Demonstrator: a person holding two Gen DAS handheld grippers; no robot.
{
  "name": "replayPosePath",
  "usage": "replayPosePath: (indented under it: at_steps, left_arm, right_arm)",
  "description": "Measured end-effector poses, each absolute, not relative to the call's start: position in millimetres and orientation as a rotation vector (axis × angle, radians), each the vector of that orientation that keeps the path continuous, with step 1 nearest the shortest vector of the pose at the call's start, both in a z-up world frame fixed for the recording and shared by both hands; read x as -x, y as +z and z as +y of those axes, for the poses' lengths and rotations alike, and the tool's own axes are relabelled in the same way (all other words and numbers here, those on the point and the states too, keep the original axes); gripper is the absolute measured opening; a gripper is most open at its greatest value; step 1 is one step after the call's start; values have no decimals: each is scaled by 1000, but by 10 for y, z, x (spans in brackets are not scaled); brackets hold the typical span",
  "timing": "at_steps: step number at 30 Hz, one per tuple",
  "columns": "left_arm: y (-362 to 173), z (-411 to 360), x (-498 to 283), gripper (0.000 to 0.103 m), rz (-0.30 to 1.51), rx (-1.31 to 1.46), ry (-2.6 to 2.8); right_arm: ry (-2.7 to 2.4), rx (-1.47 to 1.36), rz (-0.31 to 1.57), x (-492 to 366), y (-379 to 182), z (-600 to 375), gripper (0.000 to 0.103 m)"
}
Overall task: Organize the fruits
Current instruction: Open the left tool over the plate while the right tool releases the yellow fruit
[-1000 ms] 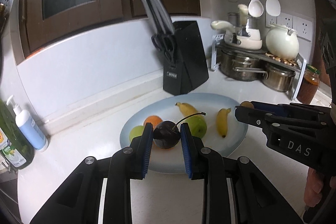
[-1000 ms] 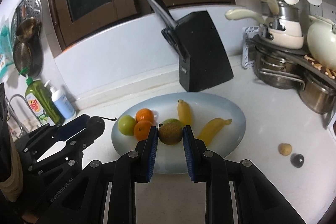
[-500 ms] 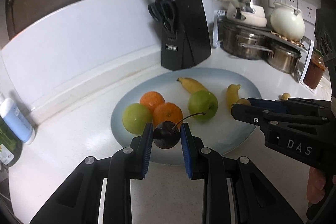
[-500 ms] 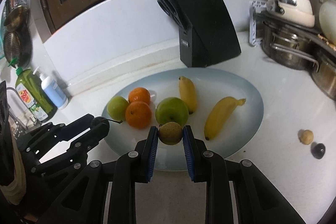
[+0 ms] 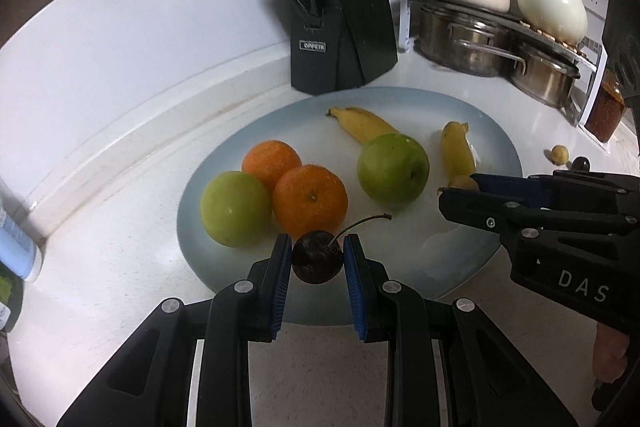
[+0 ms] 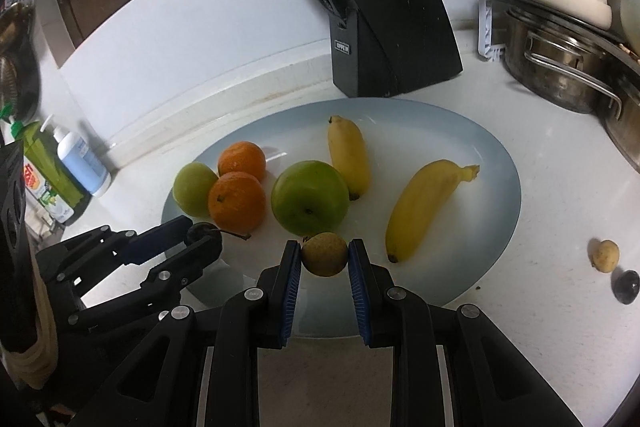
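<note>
Both sets of fingers are clamped on small fruit: I have the left gripper [image 5: 317, 259] pinching a dark cherry [image 5: 317, 263] between its blue pads, stem curling up and to the right, and the right gripper [image 6: 324, 259] squeezing a small yellow-brown round fruit [image 6: 324, 253] at its tips.

Ahead of both sets of fingers I see the white countertop [image 6: 560, 195], and on it the pale blue oval plate [image 6: 500, 163]; both held fruits hang over its near edge. Beyond the plate, past the fingertips, stands the black knife block [image 6: 392, 11]. Off to the right of my right fingers sit the steel pots [image 6: 560, 75].

On the plate, just right of the right fingers, lies the larger banana [image 6: 424, 207]; the shorter banana [image 6: 349, 157] lies straight beyond them. The big green apple [image 6: 310, 203] sits just beyond the held round fruit. Left of it come two oranges [image 6: 237, 201], touching each other, then the smaller green apple [image 6: 195, 189] touching the nearer orange, all just past the left fingers.

Well right of the right fingers, on the counter off the plate, rest a small yellowish fruit [image 6: 605, 255] and, just beside it, a second dark cherry [image 6: 627, 287].
</note>
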State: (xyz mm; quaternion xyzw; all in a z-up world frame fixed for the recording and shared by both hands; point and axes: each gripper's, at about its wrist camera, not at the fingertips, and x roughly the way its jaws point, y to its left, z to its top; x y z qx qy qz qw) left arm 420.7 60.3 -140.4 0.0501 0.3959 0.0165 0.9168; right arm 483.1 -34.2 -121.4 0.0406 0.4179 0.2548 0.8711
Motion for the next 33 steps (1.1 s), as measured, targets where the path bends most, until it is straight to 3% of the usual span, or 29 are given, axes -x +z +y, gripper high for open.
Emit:
replayPosePath:
  at_steps: [10, 16, 20, 33]
  left_arm:
    - [-1475, 595, -4284, 28, 850, -105, 14]
    - [-1439, 601, -4249, 39, 846, -97, 20]
    - [-1346, 592, -4154, 56, 808, -98, 40]
    - [-888, 400, -3822, 76, 656, -134, 74]
  right_arm:
    - [528, -83, 891, -4876, -1260, -312, 26]
    - [517, -95, 900, -4873, -1256, -333, 34]
    - [504, -98, 884, -4814, -1199, -386, 34]
    - [440, -140, 794, -4494, -878, -691, 34]
